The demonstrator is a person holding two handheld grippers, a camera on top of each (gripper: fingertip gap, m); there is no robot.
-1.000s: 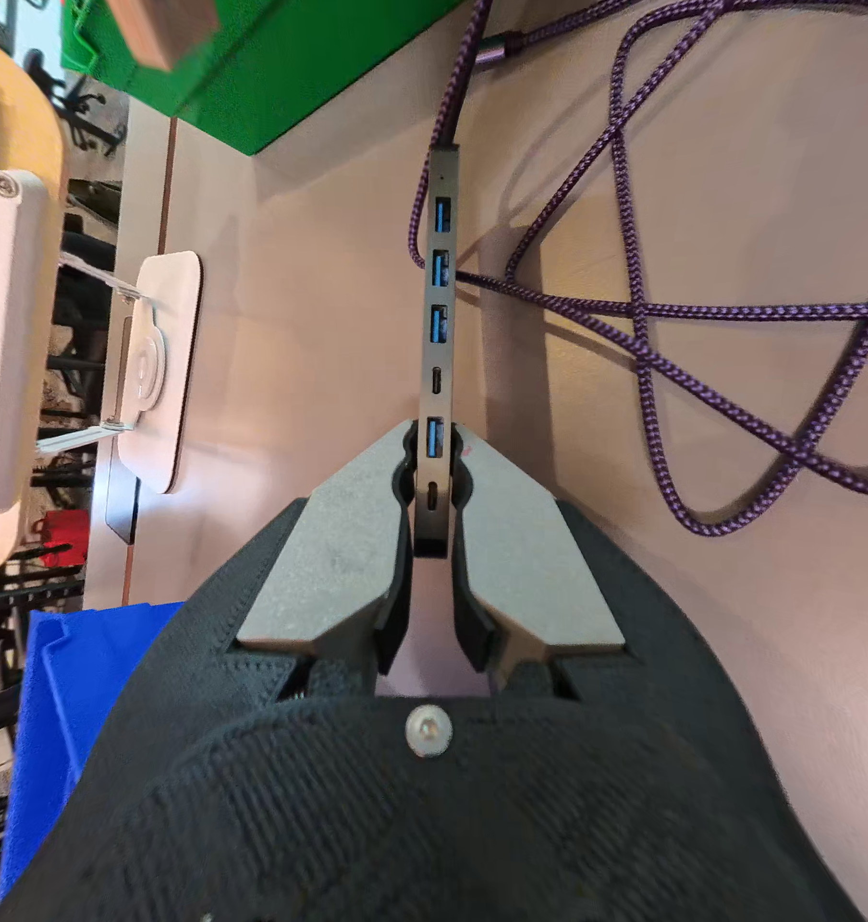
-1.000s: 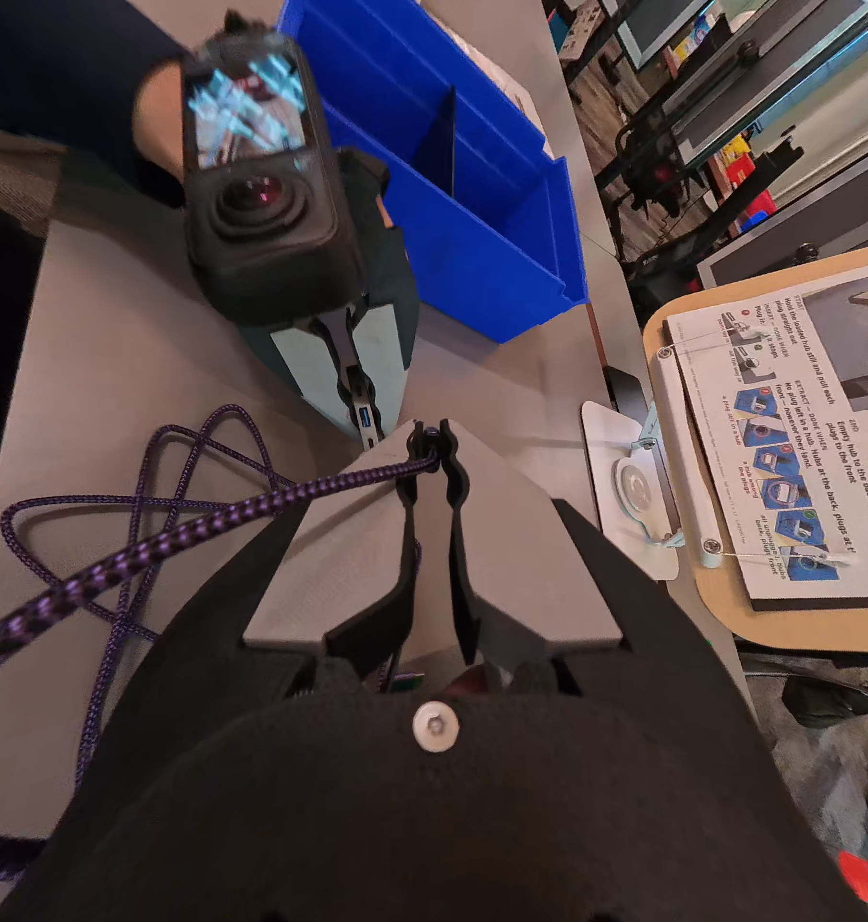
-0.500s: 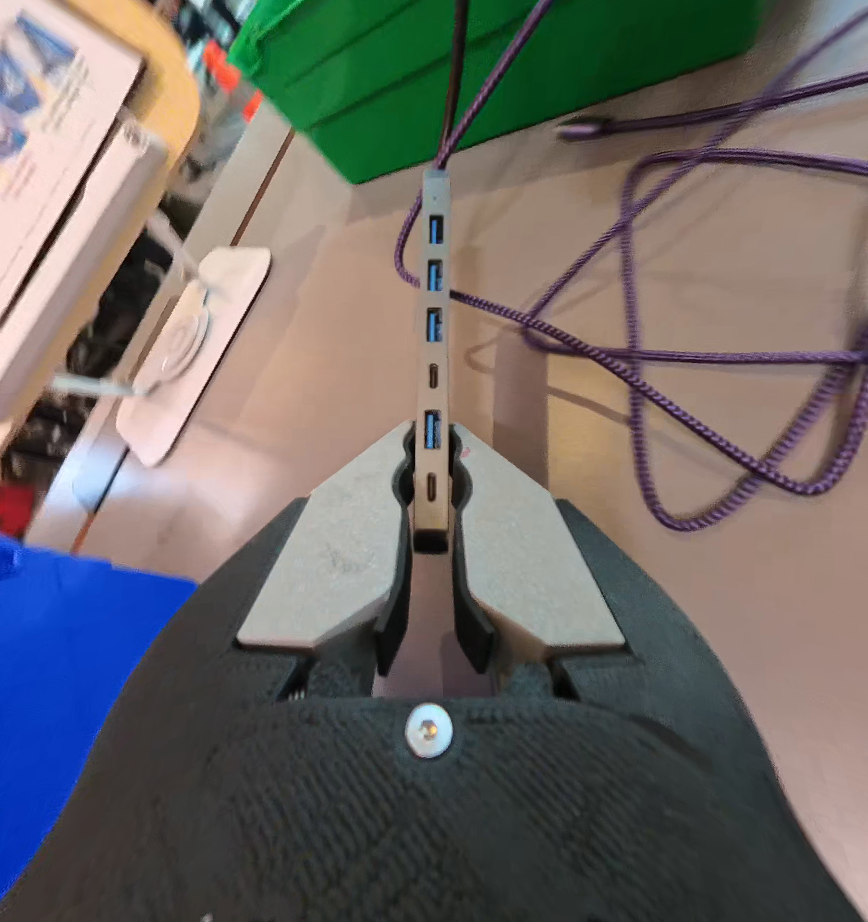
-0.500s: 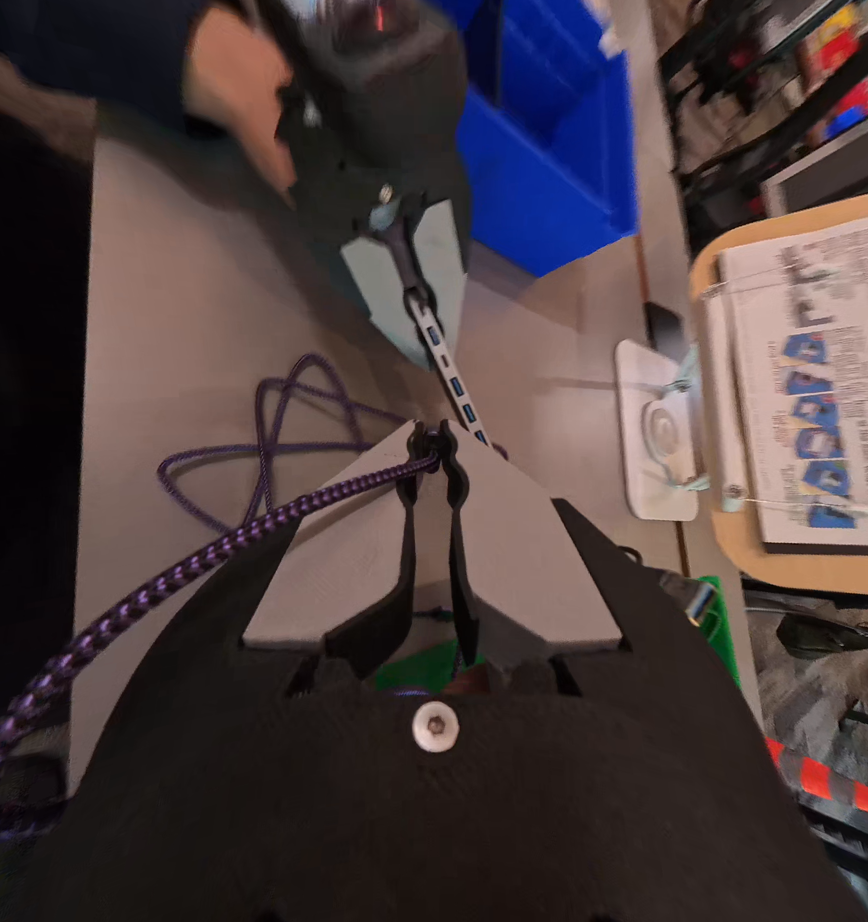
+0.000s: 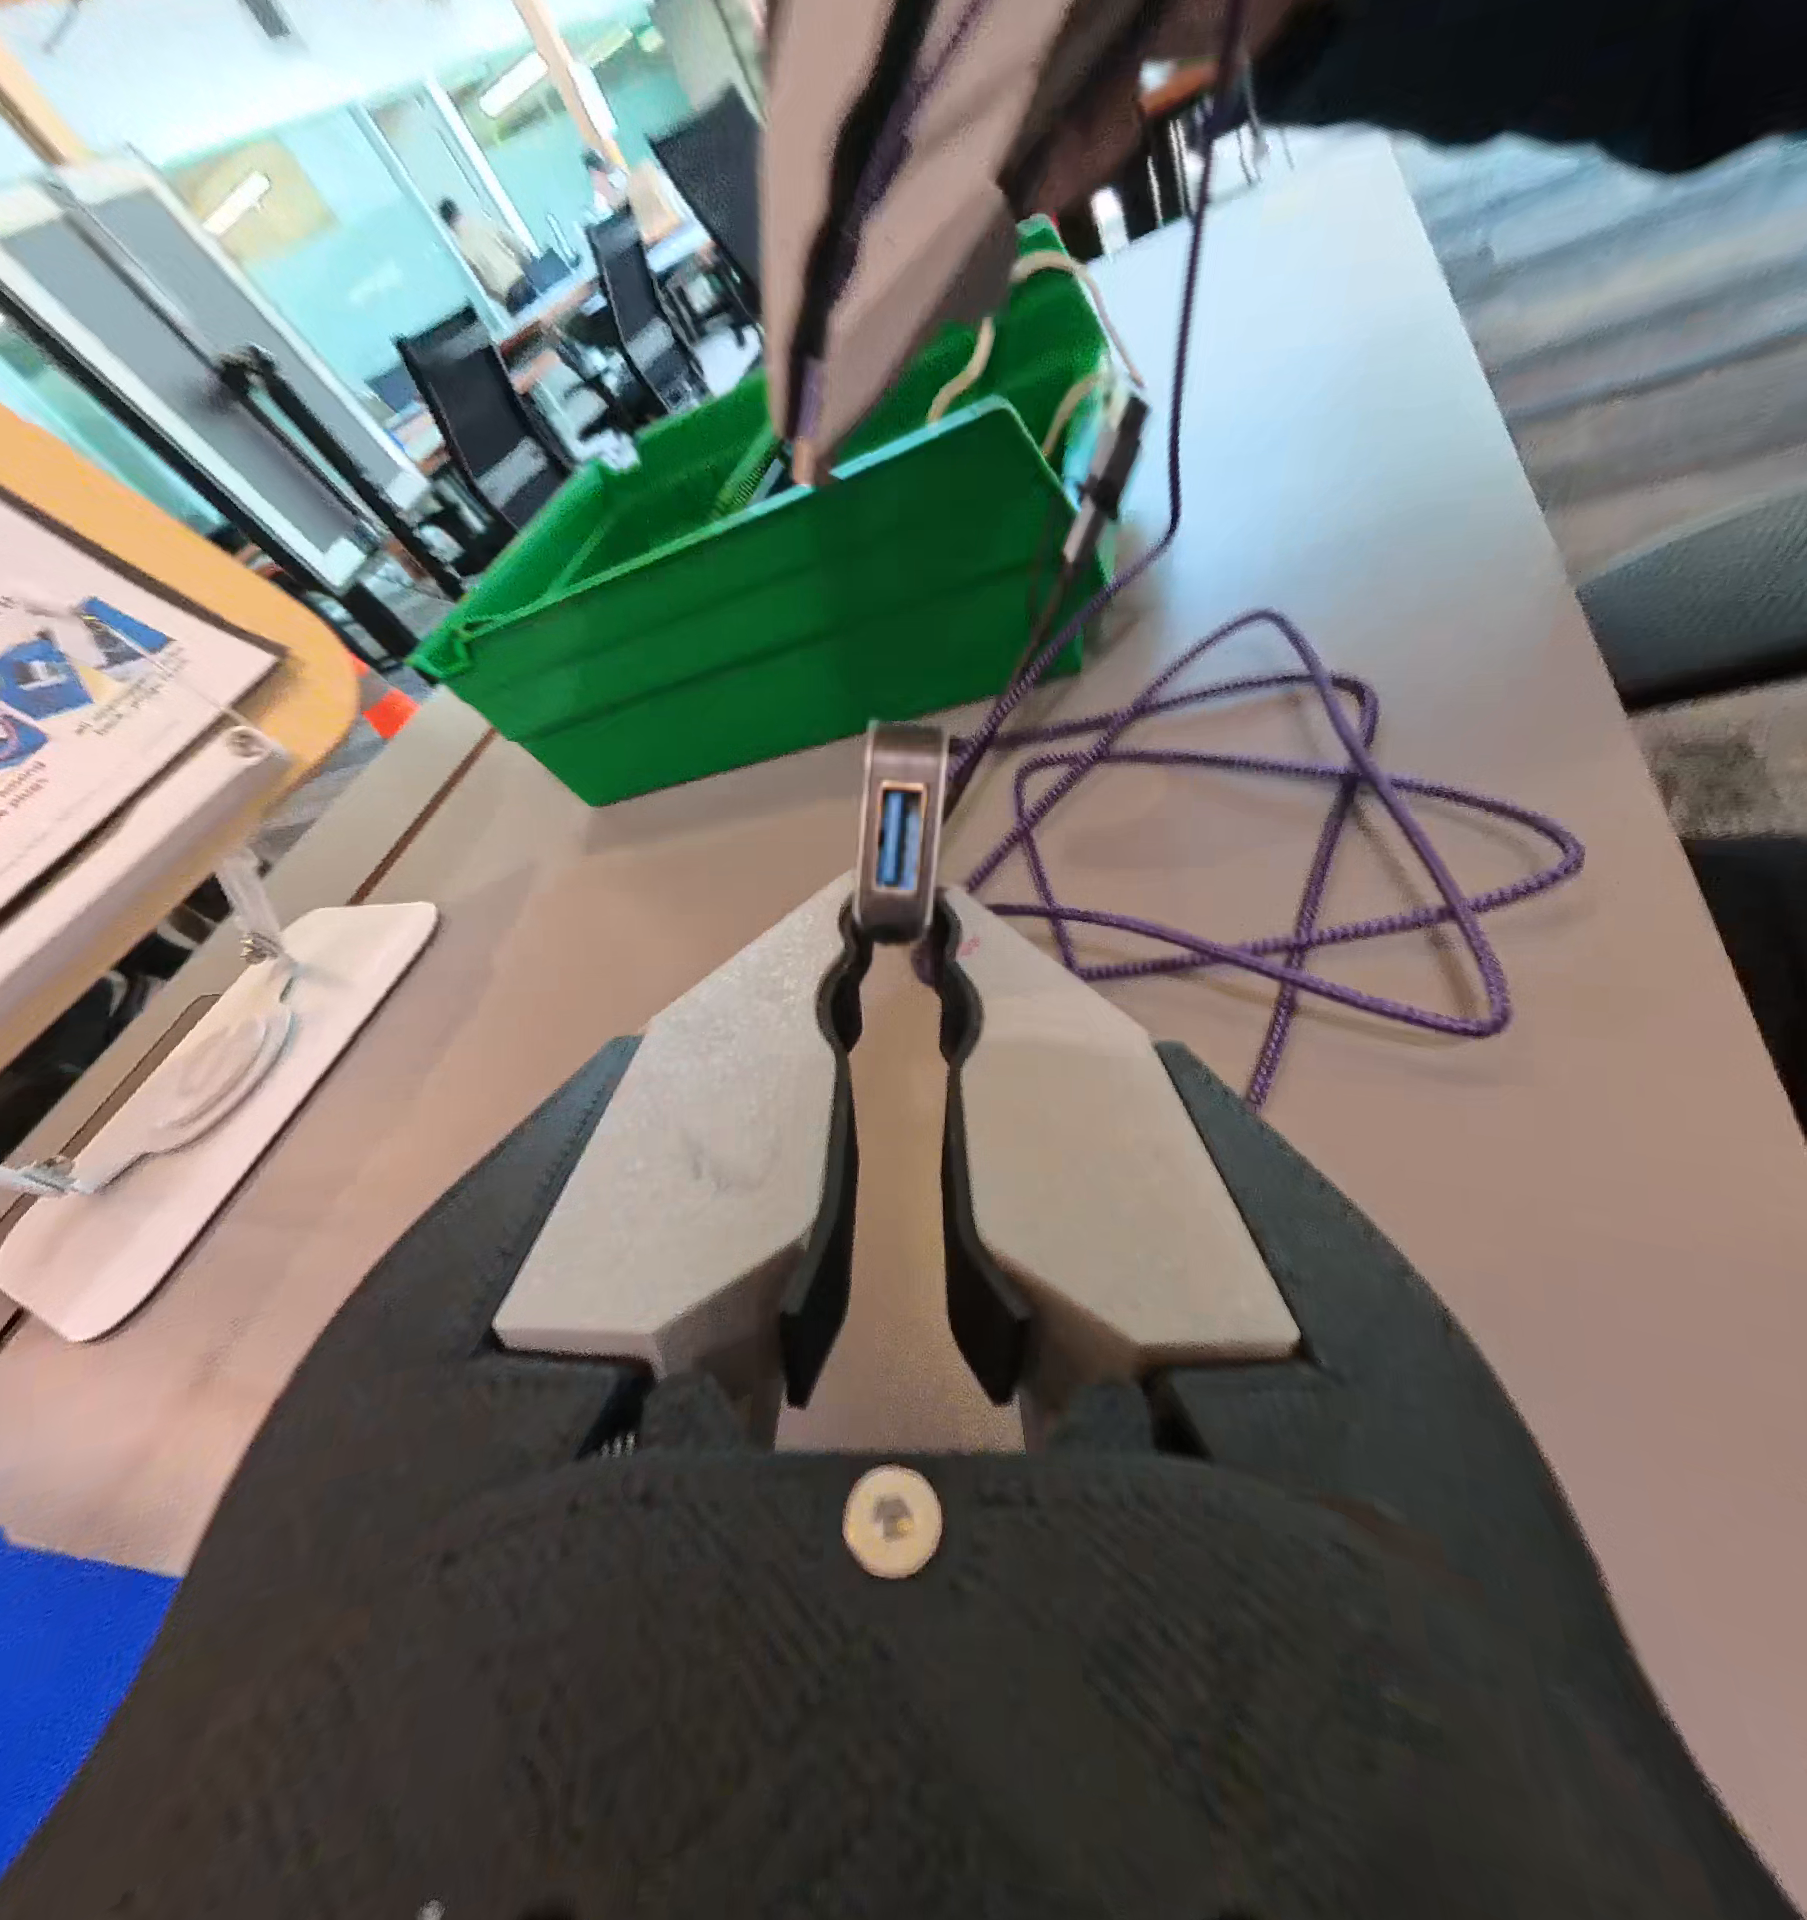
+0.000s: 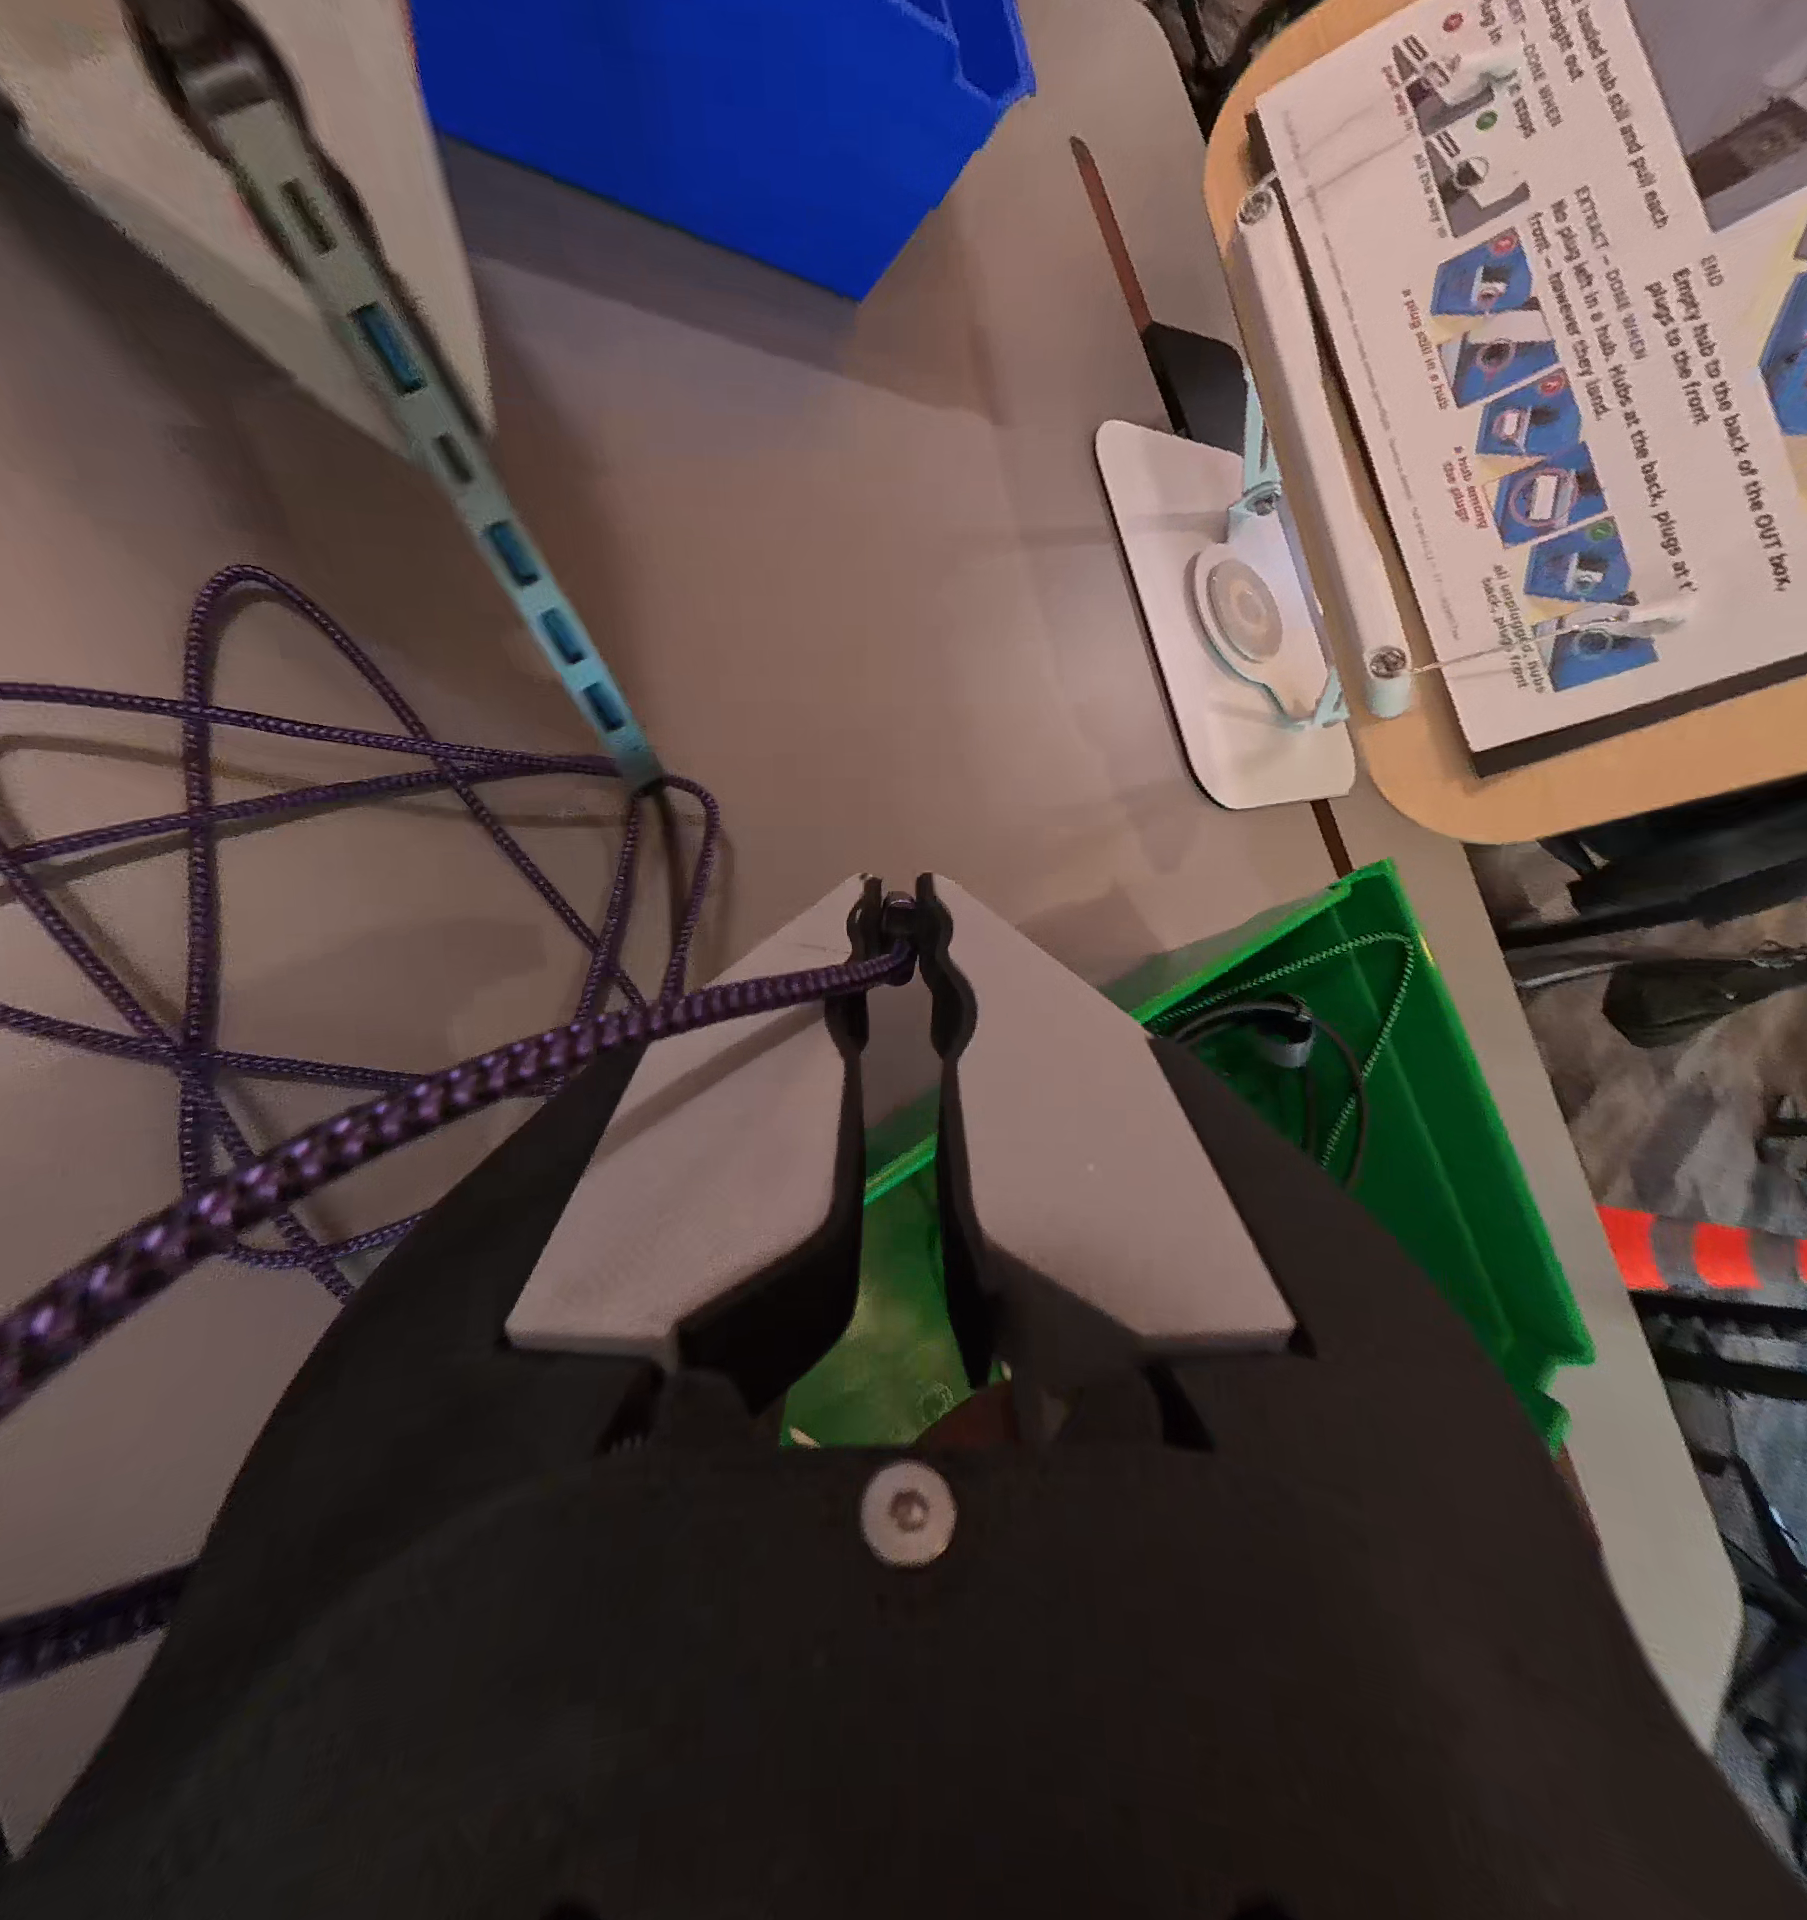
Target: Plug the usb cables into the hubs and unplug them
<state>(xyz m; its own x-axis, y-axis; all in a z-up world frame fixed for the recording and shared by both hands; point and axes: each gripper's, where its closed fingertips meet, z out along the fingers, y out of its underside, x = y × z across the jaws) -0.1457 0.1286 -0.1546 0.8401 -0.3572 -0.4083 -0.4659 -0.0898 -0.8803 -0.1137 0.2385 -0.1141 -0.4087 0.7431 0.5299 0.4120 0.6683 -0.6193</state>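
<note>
The left gripper (image 5: 894, 925) is clamped on one end of the hub (image 5: 901, 826), which juts out past its tips above the tabletop (image 5: 1346, 1195), probably so the row of ports stays bare and steady for a plug. From the right wrist view the ports face that gripper, and the hub's far end points toward the green bin (image 6: 1398, 1091).

The right gripper (image 6: 897, 914) is pinched shut on the purple cable (image 6: 411, 1101) close to its end. The plug itself is hidden between the tips, so I cannot tell how it is turned. Gripping that near the end likely keeps the plug stiff for pushing in. This gripper hangs partly over the bin, near the hub but apart from it; nothing is plugged into the ports that show.

The cable's slack lies looped on the tabletop just beside the hub, on the side away from the blue bin (image 6: 733, 125).
</note>
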